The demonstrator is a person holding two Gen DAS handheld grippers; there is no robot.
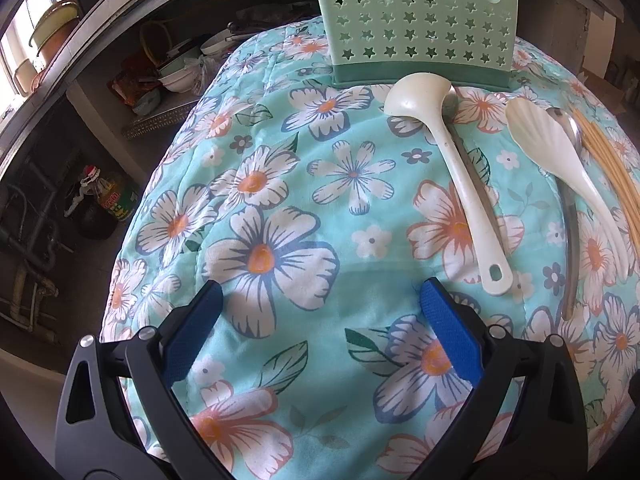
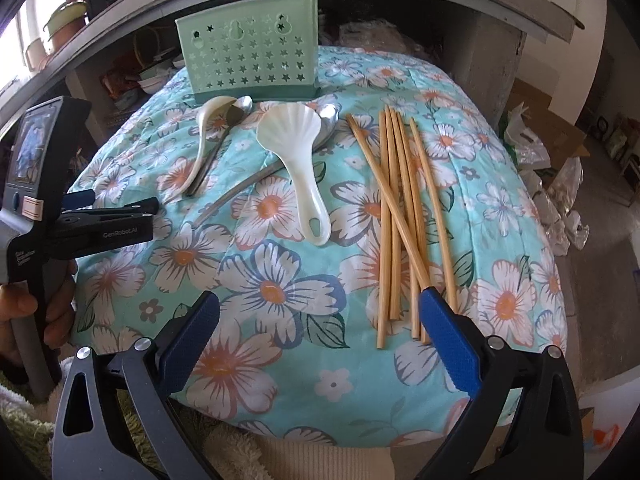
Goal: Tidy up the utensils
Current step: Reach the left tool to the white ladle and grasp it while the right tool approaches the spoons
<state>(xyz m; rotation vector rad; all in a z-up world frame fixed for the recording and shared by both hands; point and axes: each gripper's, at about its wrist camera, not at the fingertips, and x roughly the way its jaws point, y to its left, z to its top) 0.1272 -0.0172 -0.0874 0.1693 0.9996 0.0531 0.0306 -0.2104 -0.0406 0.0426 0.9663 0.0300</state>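
Just ahead of the right gripper (image 2: 318, 322), spread wide and empty, the chopsticks (image 2: 400, 220) lie on the floral cloth (image 2: 260, 280), long axis pointing toward the holder (image 2: 248, 66). Left gripper (image 1: 320, 304), also spread, hovers nearer the ladle (image 1: 452, 168).

I see a floral cloth (image 2: 280, 288) over the table, turquoise with white and orange flowers. Left of the cloth, bowls (image 1: 176, 76) sit stacked on a low shelf under a dark counter (image 1: 100, 20). Below that shelf, still left of the cloth, an oil bottle (image 1: 114, 200) stands on the floor beside some pipes (image 1: 28, 240). Pots (image 1: 56, 28) rest on the counter near a bright window. Right of the cloth I see plastic bags (image 2: 560, 200) and a cardboard box (image 2: 560, 128) on the floor.
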